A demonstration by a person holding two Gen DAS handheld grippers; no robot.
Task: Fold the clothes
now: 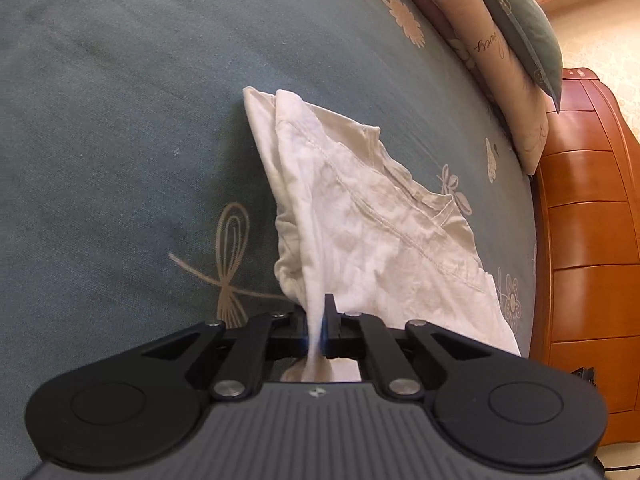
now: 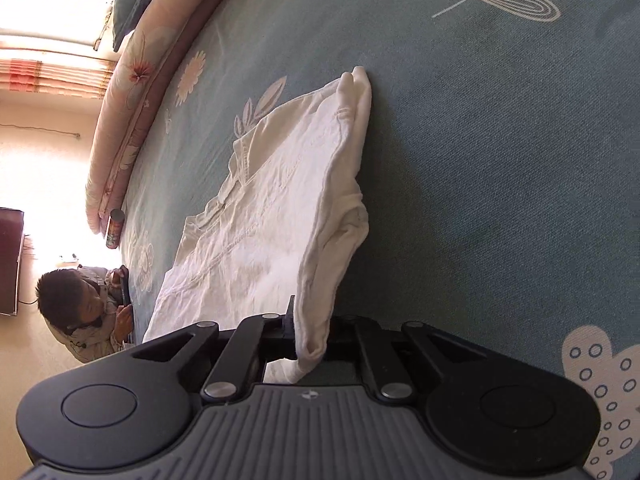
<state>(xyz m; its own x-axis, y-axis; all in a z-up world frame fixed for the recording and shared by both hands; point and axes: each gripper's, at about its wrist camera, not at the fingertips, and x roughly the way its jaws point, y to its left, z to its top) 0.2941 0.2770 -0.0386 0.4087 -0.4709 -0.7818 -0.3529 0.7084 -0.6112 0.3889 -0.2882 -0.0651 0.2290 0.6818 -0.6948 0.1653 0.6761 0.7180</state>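
Right now the left gripper [image 1: 319,330] and right gripper [image 2: 310,334] are both clamping tight on edges of the wrinkled white cotton garment [image 1: 360,216], lifting it off the blue-grey patterned bedsheet [image 1: 120,120].

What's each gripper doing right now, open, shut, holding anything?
Left gripper: closed, pinching an edge of the white garment.
Right gripper: closed on a bunched edge of the same white garment.
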